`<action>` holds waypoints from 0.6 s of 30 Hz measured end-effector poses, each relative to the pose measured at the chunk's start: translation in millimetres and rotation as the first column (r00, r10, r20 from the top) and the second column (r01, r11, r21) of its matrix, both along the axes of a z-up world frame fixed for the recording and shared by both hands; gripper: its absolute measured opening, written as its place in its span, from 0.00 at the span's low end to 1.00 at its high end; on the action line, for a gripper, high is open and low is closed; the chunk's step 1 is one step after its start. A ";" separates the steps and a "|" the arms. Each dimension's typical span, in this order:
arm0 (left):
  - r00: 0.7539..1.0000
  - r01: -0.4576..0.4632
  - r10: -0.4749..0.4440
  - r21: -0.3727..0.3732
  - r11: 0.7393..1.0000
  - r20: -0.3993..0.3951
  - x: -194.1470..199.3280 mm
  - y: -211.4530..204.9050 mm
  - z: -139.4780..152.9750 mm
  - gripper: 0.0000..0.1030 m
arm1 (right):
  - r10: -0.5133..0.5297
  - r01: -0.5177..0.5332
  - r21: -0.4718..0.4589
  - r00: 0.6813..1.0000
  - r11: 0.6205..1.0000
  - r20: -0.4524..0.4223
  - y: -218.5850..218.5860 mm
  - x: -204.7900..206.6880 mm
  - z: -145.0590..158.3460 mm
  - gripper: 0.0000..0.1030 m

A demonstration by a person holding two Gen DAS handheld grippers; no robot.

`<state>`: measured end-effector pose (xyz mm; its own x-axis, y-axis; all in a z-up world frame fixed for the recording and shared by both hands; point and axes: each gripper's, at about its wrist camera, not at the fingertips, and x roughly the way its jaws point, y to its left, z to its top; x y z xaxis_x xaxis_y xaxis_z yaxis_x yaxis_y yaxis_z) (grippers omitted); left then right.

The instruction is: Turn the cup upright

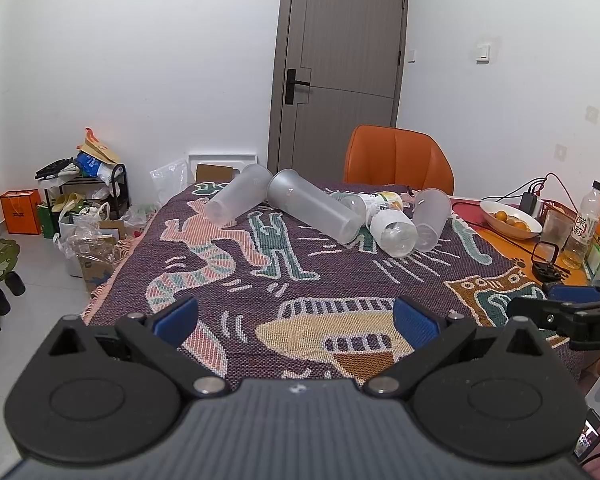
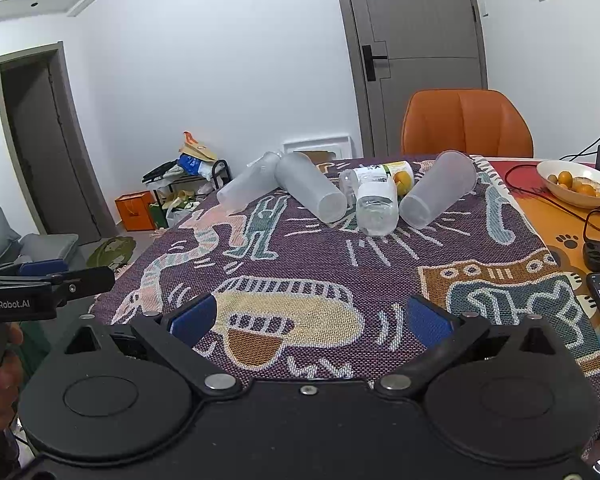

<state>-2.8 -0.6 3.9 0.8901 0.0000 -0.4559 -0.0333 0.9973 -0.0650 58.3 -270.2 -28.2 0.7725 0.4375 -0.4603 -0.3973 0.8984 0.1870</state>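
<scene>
Although both grippers are at the near edge of the table, nothing of the flip looks begun: the left gripper [image 1: 296, 320] has its blue pads spread wide with only the patterned cloth [image 1: 260, 280] between them, and the right gripper [image 2: 310, 320] is spread the same way, holding nothing. Each one shows at the side of the other's view, so they sit side by side and well short of the cups. Past a wide stretch of bare cloth, the frosted cups lie in a loose row at the far end of the table. The rightmost cup [image 2: 438, 194] lies on its side, base toward the cameras and mouth toward the orange chair [image 2: 466, 122]; just to its left lie two clear bottles [image 2: 376, 204], one nearer, one behind with a fruit label. Left of those is a tall cup [image 1: 314, 212], also on its side, and beside it the leftmost cup [image 1: 238, 194], whose upper end appears to touch the tall one's. None stands upright. By my reading, the whole task remains: choose a cup, reach across, close on its wall, turn it mouth up and set it down. Which cup is meant cannot be told from these views.
</scene>
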 end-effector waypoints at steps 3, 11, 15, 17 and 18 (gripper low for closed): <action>1.000 -0.001 0.001 -0.001 1.000 0.000 -0.1 -0.1 -0.2 1.00 | 0.000 0.000 0.000 1.000 1.000 0.000 0.0 0.0 -0.1 1.00; 1.000 -0.007 0.007 0.001 1.000 -0.013 8.4 3.3 -3.8 1.00 | 0.013 -0.013 -0.008 1.000 1.000 -0.009 2.0 8.1 -2.6 1.00; 1.000 -0.015 0.015 -0.006 1.000 -0.023 24.5 10.0 -6.2 0.99 | 0.009 -0.009 0.004 1.000 1.000 -0.018 2.0 23.5 -3.4 1.00; 0.999 -0.032 0.032 -0.012 0.999 -0.016 33.6 13.8 -6.5 0.99 | -0.003 0.004 0.008 1.000 1.000 -0.021 2.0 34.1 -3.1 1.00; 0.999 -0.042 0.041 -0.020 0.999 -0.012 38.9 16.5 -6.7 0.99 | -0.007 0.007 0.010 1.000 1.000 -0.025 2.4 39.7 -2.6 1.00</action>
<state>36.1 15.9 -2.7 0.8844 0.0273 -0.4660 -0.0754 0.9935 -0.0849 98.0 -267.8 -30.8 0.7639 0.4369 -0.4749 -0.3861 0.8991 0.2061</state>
